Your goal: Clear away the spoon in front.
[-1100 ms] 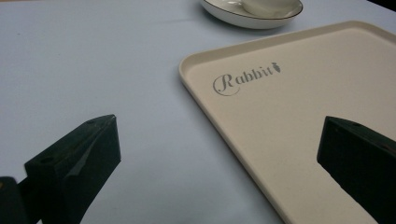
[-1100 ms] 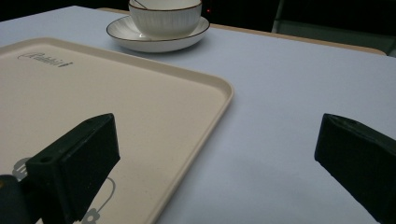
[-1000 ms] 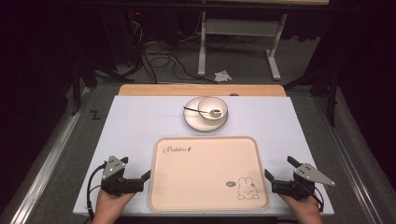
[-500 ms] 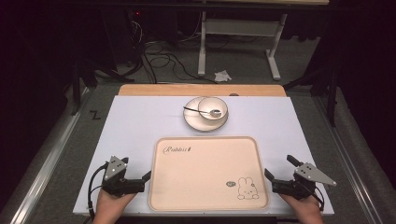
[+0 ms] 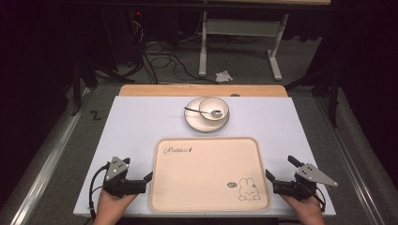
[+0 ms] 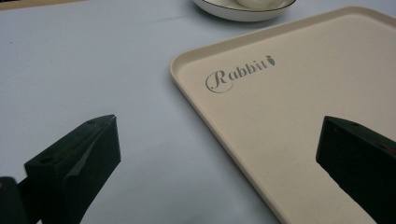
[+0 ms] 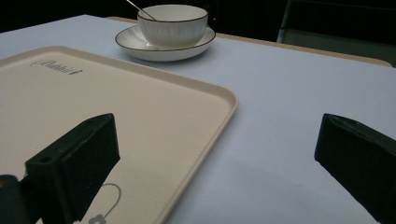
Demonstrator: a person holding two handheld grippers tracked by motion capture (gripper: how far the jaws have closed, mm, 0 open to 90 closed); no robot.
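Flat beige rectangular plastic tray w/ rabbit print [image 5: 206, 173] lies lower centre of frame. Left gripper [image 5: 141, 183] and right gripper [image 5: 279, 176] flank its short edges, jaws wide, empty. Tray looks stiff, light, slick; best pinched at raised rim.

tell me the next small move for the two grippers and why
Probably ease both inward and close on the tray's side rims. The left gripper and right gripper sit open, each straddling an edge, gripping nothing; bowl and saucer stand beyond it.
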